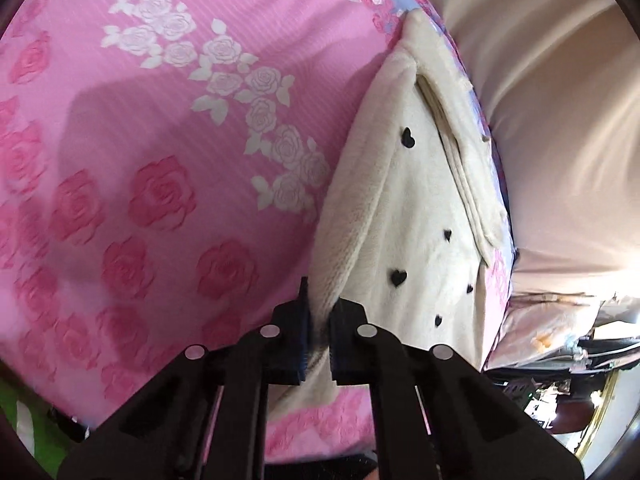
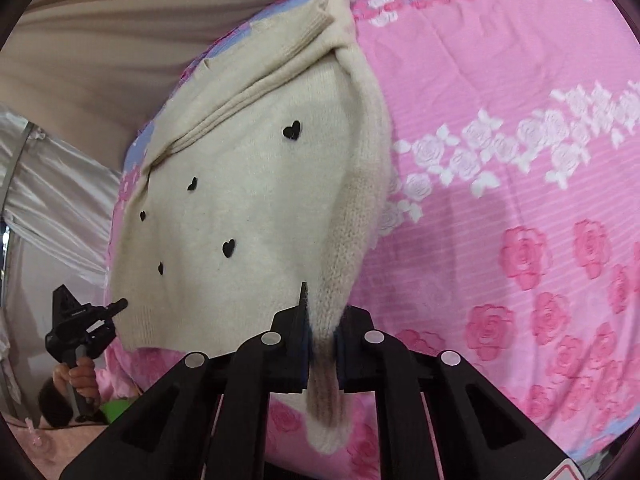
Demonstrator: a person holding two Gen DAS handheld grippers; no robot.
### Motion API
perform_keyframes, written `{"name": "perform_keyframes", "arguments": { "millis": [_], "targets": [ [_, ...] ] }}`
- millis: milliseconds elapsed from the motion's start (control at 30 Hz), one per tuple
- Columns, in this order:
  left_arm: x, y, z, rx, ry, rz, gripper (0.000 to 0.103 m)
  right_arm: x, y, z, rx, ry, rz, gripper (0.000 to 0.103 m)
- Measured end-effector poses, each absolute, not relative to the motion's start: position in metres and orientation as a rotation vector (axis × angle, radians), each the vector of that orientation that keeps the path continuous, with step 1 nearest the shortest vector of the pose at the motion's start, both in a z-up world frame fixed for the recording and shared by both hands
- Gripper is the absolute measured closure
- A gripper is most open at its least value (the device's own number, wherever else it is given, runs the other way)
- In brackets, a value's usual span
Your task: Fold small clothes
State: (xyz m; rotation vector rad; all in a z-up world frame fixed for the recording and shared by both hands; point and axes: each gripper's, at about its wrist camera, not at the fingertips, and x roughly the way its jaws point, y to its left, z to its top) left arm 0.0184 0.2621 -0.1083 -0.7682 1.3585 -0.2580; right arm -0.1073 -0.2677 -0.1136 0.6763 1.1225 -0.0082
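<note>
A cream knit sweater (image 1: 416,208) with small black hearts lies on a pink rose-patterned bedspread (image 1: 160,128), one sleeve folded across its body. My left gripper (image 1: 318,330) is shut on the sweater's edge near its bottom corner. In the right wrist view the same sweater (image 2: 256,208) fills the middle, and my right gripper (image 2: 322,332) is shut on a knit sleeve (image 2: 356,232) that runs down the sweater's right side and hangs through the fingers. The left gripper (image 2: 116,306) shows at the sweater's lower left corner, held by a hand.
The bedspread (image 2: 500,160) stretches wide to the right of the sweater. Beige curtain fabric (image 1: 560,100) hangs beyond the bed's edge. Cluttered items (image 1: 560,360) sit low at the right in the left wrist view. A green object (image 1: 24,420) lies at lower left.
</note>
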Motion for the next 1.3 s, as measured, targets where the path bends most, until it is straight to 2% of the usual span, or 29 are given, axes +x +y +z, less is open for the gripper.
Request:
{"name": "perform_keyframes", "arguments": {
  "millis": [200, 400, 467, 500, 533, 567, 633, 733, 767, 800, 833, 867, 900, 933, 967, 1000, 1300],
  "targets": [
    [-0.018, 0.272, -0.107, -0.785, 1.414, -0.261, 0.097, -0.140, -0.286, -0.107, 0.609, 1.186, -0.018, 0.095],
    [-0.051, 0.272, -0.125, -0.768, 1.458, -0.237, 0.096, -0.174, -0.303, -0.134, 0.624, 1.253, -0.042, 0.096],
    [-0.054, 0.264, -0.130, -0.759, 1.449, -0.233, 0.091, -0.176, -0.308, -0.150, 0.670, 1.271, -0.056, 0.087],
    [-0.054, 0.257, -0.133, -0.734, 1.461, -0.228, 0.087, -0.174, -0.307, -0.155, 0.691, 1.281, -0.061, 0.087],
    [-0.055, 0.253, -0.134, -0.712, 1.469, -0.223, 0.073, -0.174, -0.306, -0.157, 0.696, 1.279, -0.060, 0.083],
    [-0.057, 0.248, -0.134, -0.695, 1.471, -0.220, 0.066, -0.174, -0.305, -0.157, 0.694, 1.272, -0.056, 0.071],
    [-0.060, 0.237, -0.131, -0.680, 1.441, -0.231, 0.041, -0.172, -0.300, -0.159, 0.686, 1.264, -0.038, 0.060],
    [-0.058, 0.224, -0.129, -0.648, 1.424, -0.218, 0.026, -0.170, -0.292, -0.159, 0.663, 1.246, -0.035, 0.054],
    [-0.058, 0.222, -0.129, -0.646, 1.420, -0.202, 0.025, -0.169, -0.291, -0.158, 0.664, 1.239, -0.033, 0.054],
    [-0.058, 0.220, -0.129, -0.646, 1.415, -0.185, 0.025, -0.167, -0.291, -0.158, 0.672, 1.231, -0.027, 0.055],
    [-0.058, 0.218, -0.128, -0.655, 1.406, -0.170, 0.026, -0.166, -0.291, -0.160, 0.679, 1.221, -0.018, 0.064],
    [-0.057, 0.218, -0.129, -0.663, 1.399, -0.171, 0.029, -0.165, -0.291, -0.162, 0.685, 1.220, 0.000, 0.087],
    [-0.057, 0.218, -0.129, -0.672, 1.396, -0.181, 0.044, -0.161, -0.288, -0.163, 0.680, 1.226, 0.006, 0.094],
    [-0.056, 0.220, -0.131, -0.683, 1.405, -0.197, 0.072, -0.159, -0.288, -0.162, 0.664, 1.219, 0.009, 0.094],
    [-0.055, 0.221, -0.134, -0.701, 1.423, -0.211, 0.088, -0.157, -0.286, -0.159, 0.653, 1.209, 0.016, 0.095],
    [-0.055, 0.223, -0.138, -0.727, 1.447, -0.217, 0.095, -0.155, -0.283, -0.155, 0.637, 1.205, 0.018, 0.095],
    [-0.072, 0.248, -0.104, -0.765, 1.482, -0.235, 0.097, -0.174, -0.286, -0.118, 0.406, 1.303, 0.061, 0.097]
  ]
}}
